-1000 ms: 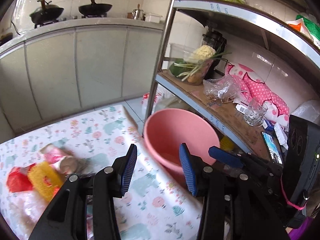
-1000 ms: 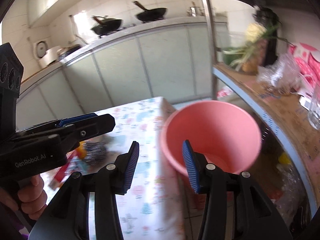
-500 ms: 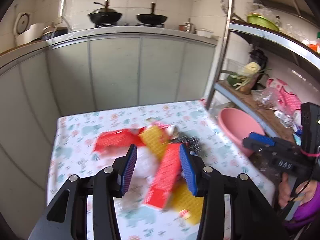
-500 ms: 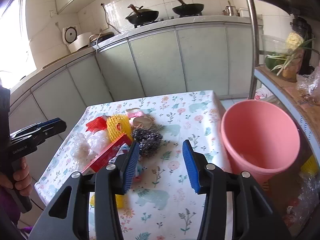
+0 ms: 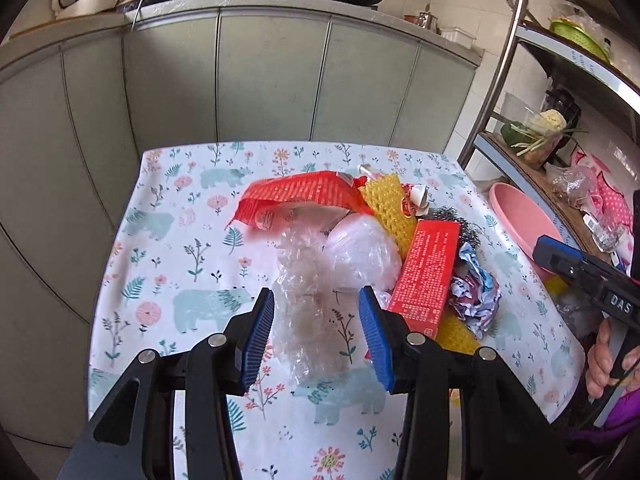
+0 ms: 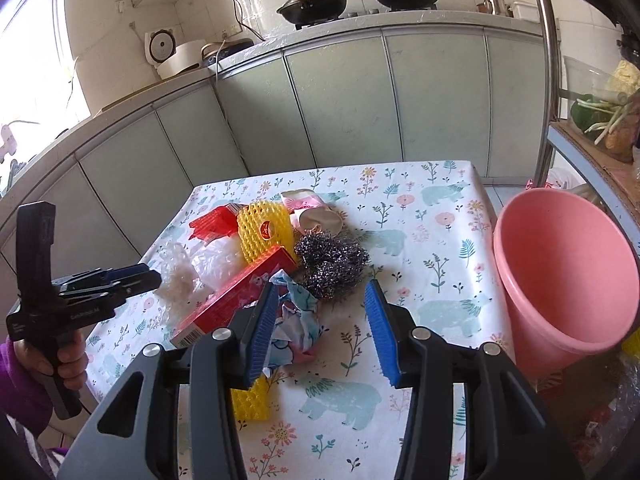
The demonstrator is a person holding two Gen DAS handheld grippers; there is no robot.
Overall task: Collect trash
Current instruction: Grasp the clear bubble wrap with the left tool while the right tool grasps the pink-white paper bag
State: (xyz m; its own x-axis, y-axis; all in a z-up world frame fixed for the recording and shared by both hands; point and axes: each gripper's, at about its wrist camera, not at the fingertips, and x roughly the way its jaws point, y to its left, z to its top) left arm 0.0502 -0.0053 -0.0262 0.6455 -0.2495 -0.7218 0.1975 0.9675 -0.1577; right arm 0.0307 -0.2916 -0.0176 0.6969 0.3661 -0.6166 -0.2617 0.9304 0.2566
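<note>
A pile of trash lies on the floral-cloth table [image 5: 180, 240]: a red wrapper [image 5: 304, 196], yellow foam net [image 5: 390, 208], red box [image 5: 430, 272], steel wool [image 6: 332, 256], crumpled printed paper [image 6: 298, 312] and clear crumpled plastic [image 5: 308, 280]. My left gripper [image 5: 316, 320] is open just above the near end of the clear plastic, pads not touching it. My right gripper [image 6: 320, 312] is open over the table, its left finger beside the crumpled paper, steel wool just beyond. A pink bucket [image 6: 560, 272] stands empty off the table's right edge.
A metal shelf rack [image 5: 532, 160] with vegetables and bags stands right of the bucket. Grey-green cabinets [image 5: 272, 80] with pans on the counter run behind the table. A hand in a purple sleeve [image 6: 60, 360] holds the left gripper [image 6: 136, 276] at the table's left edge.
Both views have swung away from the pink bucket to the trash pile. The left gripper has come down close over the clear plastic; the right now hovers by the crumpled paper.
</note>
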